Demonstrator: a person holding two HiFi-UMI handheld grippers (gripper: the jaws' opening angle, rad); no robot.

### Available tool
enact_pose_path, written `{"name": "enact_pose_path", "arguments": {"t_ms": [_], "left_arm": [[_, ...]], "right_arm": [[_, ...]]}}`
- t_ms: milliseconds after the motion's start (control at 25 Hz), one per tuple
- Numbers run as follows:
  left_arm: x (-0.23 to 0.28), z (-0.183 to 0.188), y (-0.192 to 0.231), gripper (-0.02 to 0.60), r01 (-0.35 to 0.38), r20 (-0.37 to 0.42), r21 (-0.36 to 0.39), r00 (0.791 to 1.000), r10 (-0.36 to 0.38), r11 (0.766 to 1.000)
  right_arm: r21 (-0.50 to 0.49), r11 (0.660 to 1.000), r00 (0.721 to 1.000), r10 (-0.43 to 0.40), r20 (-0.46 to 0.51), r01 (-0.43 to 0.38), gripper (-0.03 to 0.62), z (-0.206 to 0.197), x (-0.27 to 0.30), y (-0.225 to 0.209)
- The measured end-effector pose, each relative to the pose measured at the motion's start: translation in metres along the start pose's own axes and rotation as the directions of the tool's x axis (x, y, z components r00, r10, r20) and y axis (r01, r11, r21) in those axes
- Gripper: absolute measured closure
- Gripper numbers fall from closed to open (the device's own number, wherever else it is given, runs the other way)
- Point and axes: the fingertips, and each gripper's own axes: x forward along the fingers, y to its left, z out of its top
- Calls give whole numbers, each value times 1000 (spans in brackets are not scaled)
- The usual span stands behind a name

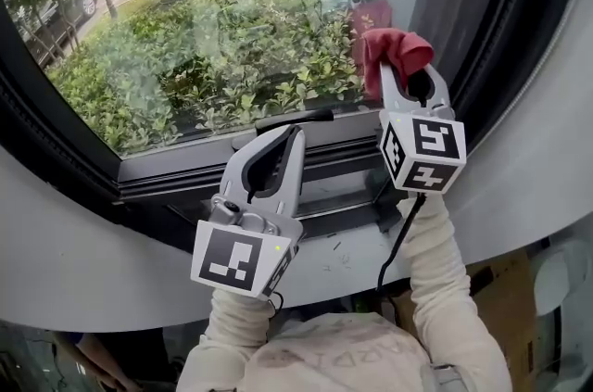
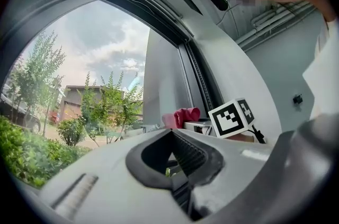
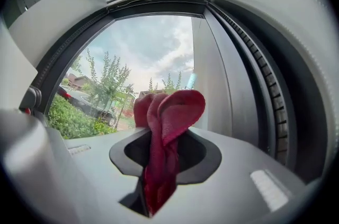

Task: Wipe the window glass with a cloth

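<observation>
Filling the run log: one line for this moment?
right gripper: shut on red cloth, up near window glass | left gripper: shut, empty, lower

Both sleeved arms reach upward. The right gripper [image 1: 412,75], held higher, has its jaws clamped on a red cloth [image 1: 394,50] (it bunches past the tips). The left gripper [image 1: 294,136] has its jaws together with nothing between.

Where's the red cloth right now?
The red cloth is clamped in the right gripper, upper right in the head view, held up close to the window glass near its right edge.
</observation>
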Motion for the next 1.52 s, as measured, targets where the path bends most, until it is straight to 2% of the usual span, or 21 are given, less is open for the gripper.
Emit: {"name": "enact_pose_path", "arguments": {"t_ms": [280,600,840,1000,1160,1360,1520], "left_arm": [[3,0,-9,581,-6,-5,5,1000,6,1000],[3,-3,-11,581,-15,-18,10,1000,15,1000],[-2,-2,-11,581,-22,-23,14,999,22,1000],[-7,0,-14,581,-23,-25,16,999,23,1000],[-11,4,-19,581,-19,-21,15,1000,20,1000],[-18,10,-33,581,-1,-12,17,1000,1,1000],[-24,11,-43,581,11,-10,18,1000,-10,1000]], "right_arm": [[18,999,999,-32,1,32,468,-12,-4,-14],[49,999,998,-12,-59,15,470,-52,-11,-1],[55,998,998,-3,-70,7,471,-55,-11,0],[112,993,996,50,-76,-41,473,-51,-16,3],[131,984,992,123,-42,-117,473,-32,-31,20],[136,962,971,237,19,-237,473,-2,-68,46],[151,939,951,305,57,-310,471,7,-107,57]]}}
